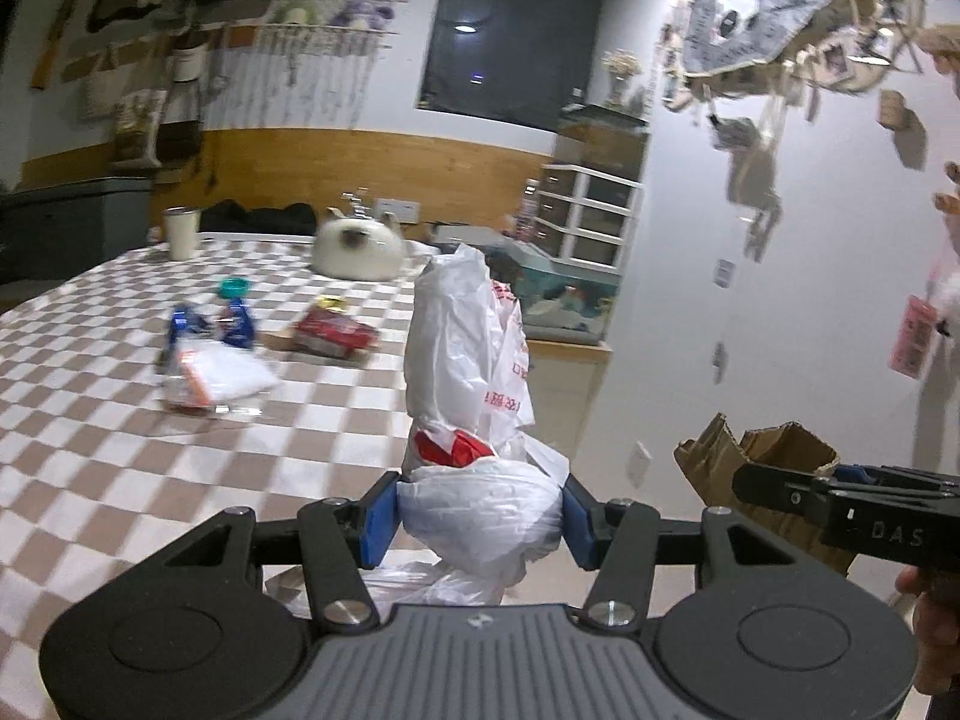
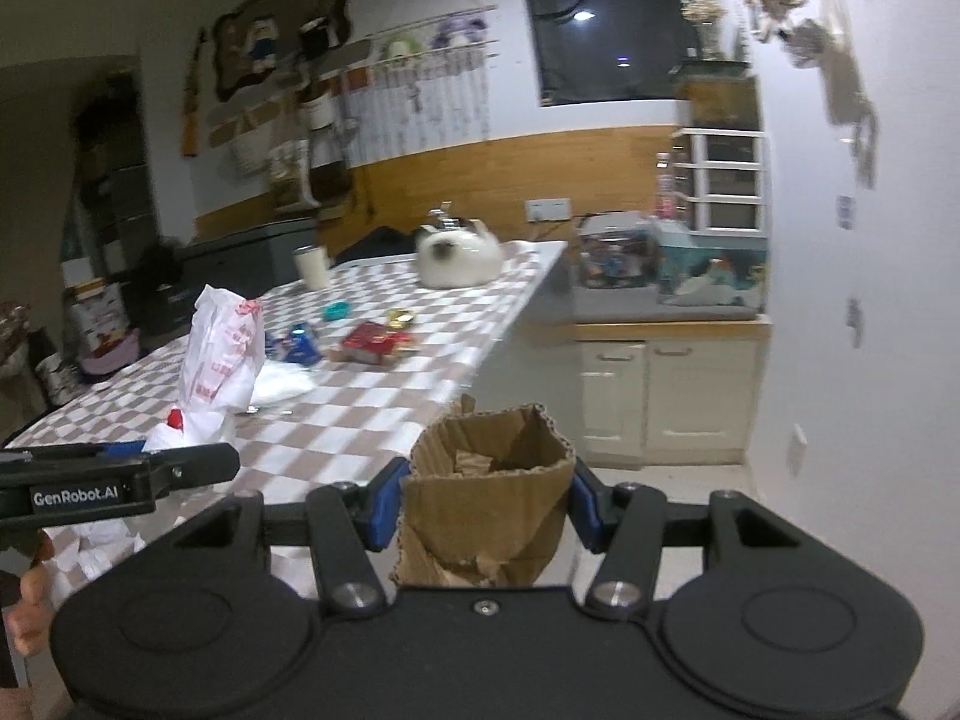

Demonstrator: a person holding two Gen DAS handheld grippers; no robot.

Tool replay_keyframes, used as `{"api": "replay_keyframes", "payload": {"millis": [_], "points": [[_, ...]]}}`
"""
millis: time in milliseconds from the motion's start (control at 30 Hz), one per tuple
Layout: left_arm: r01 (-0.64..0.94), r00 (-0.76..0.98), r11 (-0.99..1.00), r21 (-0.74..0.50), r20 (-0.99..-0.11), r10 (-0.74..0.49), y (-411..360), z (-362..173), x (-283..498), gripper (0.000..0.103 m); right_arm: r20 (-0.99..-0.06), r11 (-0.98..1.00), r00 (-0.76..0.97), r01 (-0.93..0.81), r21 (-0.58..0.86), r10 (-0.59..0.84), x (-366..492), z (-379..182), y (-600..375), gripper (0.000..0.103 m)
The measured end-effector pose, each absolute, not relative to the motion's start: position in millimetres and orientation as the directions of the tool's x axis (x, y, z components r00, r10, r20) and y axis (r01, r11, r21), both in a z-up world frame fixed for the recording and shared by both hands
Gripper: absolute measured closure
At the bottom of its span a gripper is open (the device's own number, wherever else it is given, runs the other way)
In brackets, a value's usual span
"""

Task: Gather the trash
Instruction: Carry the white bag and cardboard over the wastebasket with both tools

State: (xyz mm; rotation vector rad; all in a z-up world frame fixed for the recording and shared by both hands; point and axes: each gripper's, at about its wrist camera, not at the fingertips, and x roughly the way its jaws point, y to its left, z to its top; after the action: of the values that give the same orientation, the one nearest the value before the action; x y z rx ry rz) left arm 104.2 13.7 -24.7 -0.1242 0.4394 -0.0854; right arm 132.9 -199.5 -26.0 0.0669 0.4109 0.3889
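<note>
My left gripper (image 1: 480,519) is shut on a white plastic bag (image 1: 465,360) with red print, held upright above the checkered table's near right corner. The bag also shows in the right wrist view (image 2: 219,360), with the left gripper (image 2: 198,468) below it. My right gripper (image 2: 487,507) is shut on a torn piece of brown cardboard (image 2: 489,498), held off the table's right edge; the cardboard shows in the left wrist view (image 1: 762,468) too. On the table lie a white plastic wrapper (image 1: 222,381), a blue crushed bottle (image 1: 237,315) and a red packet (image 1: 333,333).
The checkered table (image 1: 90,420) also carries a white cup (image 1: 181,233) and a white cat-shaped object (image 1: 358,249) at the far end. A cream cabinet (image 2: 654,390) and white drawers (image 2: 729,180) stand by the right wall.
</note>
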Motion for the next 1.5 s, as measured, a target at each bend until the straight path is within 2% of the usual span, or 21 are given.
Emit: {"api": "replay_keyframes", "payload": {"millis": [333,733,1200,1500], "points": [[0.175,0.872,0.976,-0.127,-0.44,-0.214,-52.0,-38.2,127.9,0.048,-0.388,0.963,0.883,-0.224,0.149,0.265,125.1,-41.9,-261.6,0.047],[0.286,0.755,0.944,-0.167,-0.567,-0.329,-129.9,-107.8,197.9,0.048,-0.491,0.982,0.858,-0.068,0.178,0.149,155.2,-96.1,-319.8,0.047],[0.253,0.603,0.948,-0.192,-0.735,-0.309,-163.9,-231.9,308.3,0.048,-0.647,0.98,0.76,0.08,0.184,0.059,239.4,-186.5,-352.3,0.047],[0.167,0.526,0.969,-0.183,-0.815,-0.245,-140.2,-305.8,375.7,0.048,-0.736,0.954,0.667,0.134,0.268,0.113,316.7,-271.4,-338.4,0.047]]}}
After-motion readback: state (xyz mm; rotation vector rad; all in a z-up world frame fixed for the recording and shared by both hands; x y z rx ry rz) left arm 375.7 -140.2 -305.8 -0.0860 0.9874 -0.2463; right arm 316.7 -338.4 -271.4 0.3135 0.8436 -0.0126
